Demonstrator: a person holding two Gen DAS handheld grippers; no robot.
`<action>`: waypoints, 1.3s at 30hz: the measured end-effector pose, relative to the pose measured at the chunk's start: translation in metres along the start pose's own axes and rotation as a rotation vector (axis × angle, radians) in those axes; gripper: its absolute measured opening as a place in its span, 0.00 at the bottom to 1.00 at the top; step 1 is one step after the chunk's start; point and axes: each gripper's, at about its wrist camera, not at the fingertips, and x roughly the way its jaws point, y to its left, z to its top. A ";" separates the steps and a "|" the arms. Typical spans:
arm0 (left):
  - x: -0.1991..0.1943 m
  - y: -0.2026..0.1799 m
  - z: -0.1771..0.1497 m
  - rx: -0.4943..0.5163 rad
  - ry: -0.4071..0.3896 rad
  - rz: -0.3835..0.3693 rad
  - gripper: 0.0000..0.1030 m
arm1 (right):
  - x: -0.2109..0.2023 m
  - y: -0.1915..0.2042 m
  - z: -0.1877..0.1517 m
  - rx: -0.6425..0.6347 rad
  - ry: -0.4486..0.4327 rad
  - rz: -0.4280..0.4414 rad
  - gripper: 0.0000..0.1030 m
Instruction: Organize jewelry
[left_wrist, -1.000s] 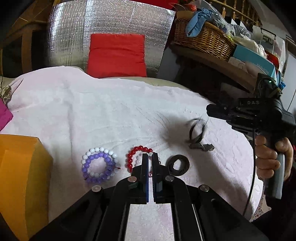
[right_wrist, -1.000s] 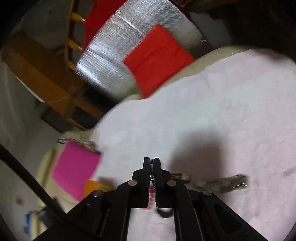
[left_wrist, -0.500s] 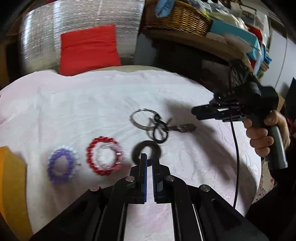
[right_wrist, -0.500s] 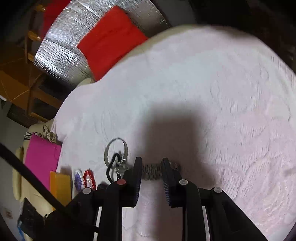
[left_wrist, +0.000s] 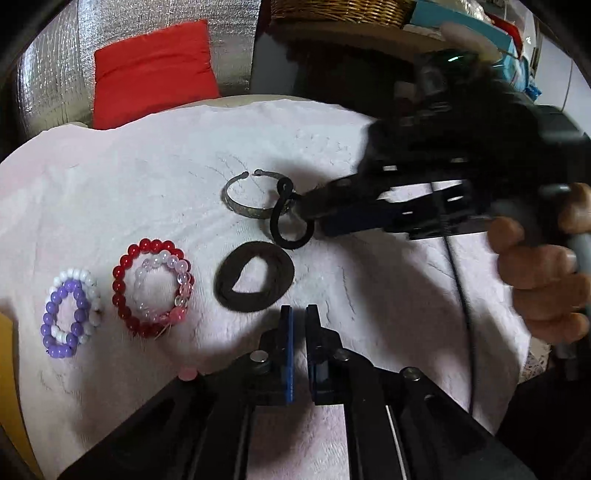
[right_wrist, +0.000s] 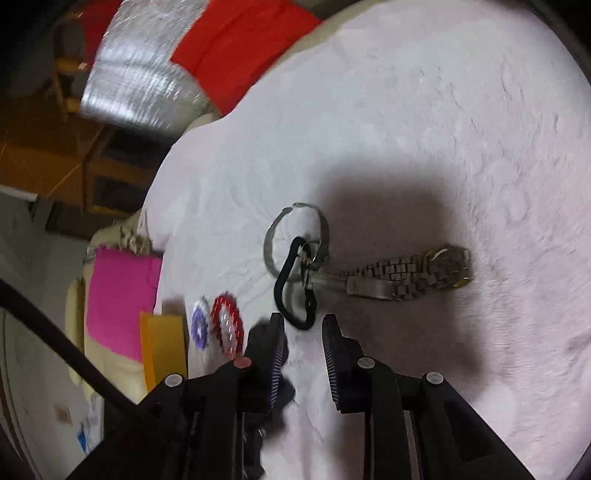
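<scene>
My left gripper (left_wrist: 297, 312) hovers shut and empty just below a black hair band (left_wrist: 255, 277) on the pale cloth (left_wrist: 147, 166). To the left lie a red bead bracelet (left_wrist: 122, 280) with a clear-pink one inside it, and purple and white bead bracelets (left_wrist: 70, 314). Beyond the band, a black carabiner (left_wrist: 288, 225) overlaps a silver cuff bangle (left_wrist: 247, 206). My right gripper (left_wrist: 312, 218) reaches it from the right. In the right wrist view that gripper (right_wrist: 303, 325) is open, with the carabiner's (right_wrist: 291, 288) lower end just ahead of its gap. A metal-band watch (right_wrist: 410, 273) lies to the right.
A person's hand (left_wrist: 539, 280) grips the right tool's handle. An orange box (right_wrist: 162, 350) and a pink item (right_wrist: 118, 295) sit at the cloth's left edge. A red cushion (left_wrist: 155, 70) against silver foil and a wicker basket (left_wrist: 340, 9) stand behind.
My right gripper opened and came down from above the cloth to the carabiner. My left gripper, still shut, drifted right from over the red bracelet to just short of the hair band.
</scene>
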 end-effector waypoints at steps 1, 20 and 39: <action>-0.005 0.002 -0.001 0.000 -0.010 -0.010 0.05 | 0.000 0.000 0.000 0.008 -0.004 0.005 0.24; 0.016 -0.005 0.016 -0.047 -0.036 0.098 0.17 | -0.085 0.009 -0.002 -0.099 -0.292 0.203 0.08; -0.056 0.019 0.012 -0.127 -0.188 0.069 0.06 | -0.070 0.031 -0.004 -0.129 -0.268 0.294 0.08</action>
